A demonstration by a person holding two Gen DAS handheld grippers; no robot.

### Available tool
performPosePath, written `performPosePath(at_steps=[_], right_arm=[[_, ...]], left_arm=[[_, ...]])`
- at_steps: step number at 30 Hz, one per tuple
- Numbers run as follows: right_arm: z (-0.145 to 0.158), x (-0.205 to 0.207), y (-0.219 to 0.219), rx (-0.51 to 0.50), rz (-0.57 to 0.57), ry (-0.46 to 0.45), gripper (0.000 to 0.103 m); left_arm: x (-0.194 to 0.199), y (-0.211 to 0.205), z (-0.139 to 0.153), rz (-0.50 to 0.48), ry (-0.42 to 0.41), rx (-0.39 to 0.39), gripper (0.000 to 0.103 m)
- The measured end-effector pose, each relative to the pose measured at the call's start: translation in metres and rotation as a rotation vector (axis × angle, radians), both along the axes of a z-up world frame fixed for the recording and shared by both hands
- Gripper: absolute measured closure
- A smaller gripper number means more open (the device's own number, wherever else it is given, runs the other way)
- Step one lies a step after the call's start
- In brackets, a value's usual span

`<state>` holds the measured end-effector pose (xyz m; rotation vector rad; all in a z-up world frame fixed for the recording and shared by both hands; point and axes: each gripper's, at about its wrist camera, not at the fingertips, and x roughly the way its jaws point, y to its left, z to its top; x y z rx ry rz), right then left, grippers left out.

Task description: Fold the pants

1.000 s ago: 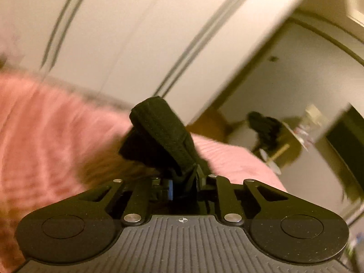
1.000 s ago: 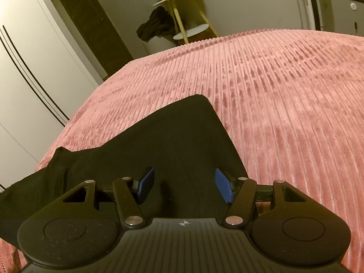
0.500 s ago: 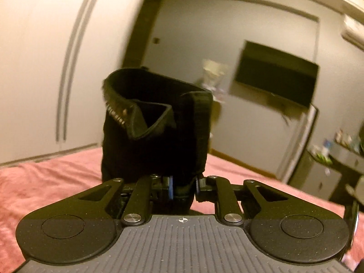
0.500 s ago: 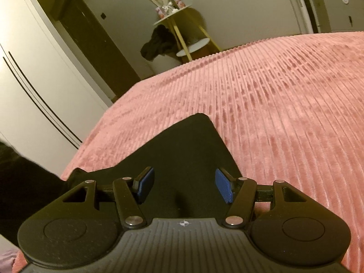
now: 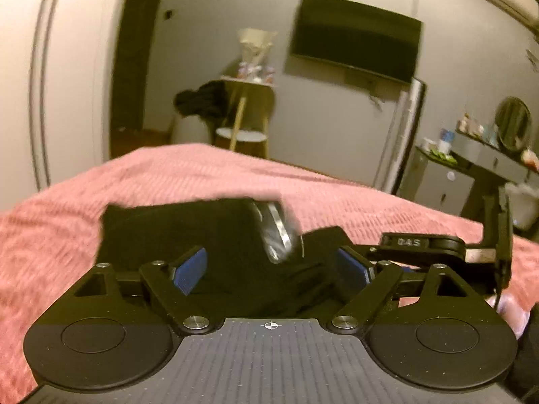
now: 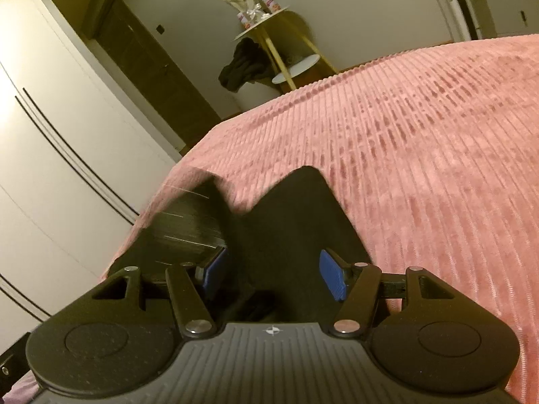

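Note:
The black pants (image 5: 175,232) lie folded on the pink ribbed bedspread (image 5: 60,222). They also show in the right wrist view (image 6: 299,222). My left gripper (image 5: 269,269) is open and empty, low over the pants, with its blue pads (image 5: 188,269) apart. My right gripper (image 6: 274,274) is open and empty over the pants' near part. In the left wrist view the right gripper's body (image 5: 438,245) is close on the right. A blurred dark shape (image 6: 188,222) crosses the right wrist view at left.
The bedspread (image 6: 421,141) stretches far to the right. White wardrobe doors (image 6: 50,155) stand along the left bed edge. A small yellow-legged side table (image 5: 246,114) with dark clothes draped on it stands beyond the bed's foot. A wall TV (image 5: 353,37) and a dresser (image 5: 471,165) are farther off.
My left gripper has swung over toward the right, lowered to the bed, opened and let go of the pants fold it held. The right gripper stayed open over the pants.

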<state>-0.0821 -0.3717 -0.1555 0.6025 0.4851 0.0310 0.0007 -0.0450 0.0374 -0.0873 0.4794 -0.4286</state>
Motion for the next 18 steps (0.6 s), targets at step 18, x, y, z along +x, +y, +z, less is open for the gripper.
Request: performPosePath(at_steps=[18], right_arm=[[-0.032, 0.054, 0.012, 0.318, 0.160, 0.179, 0.035]], left_arm=[[0.055, 0.061, -0.065, 0.389, 0.385, -0.004, 0.008]])
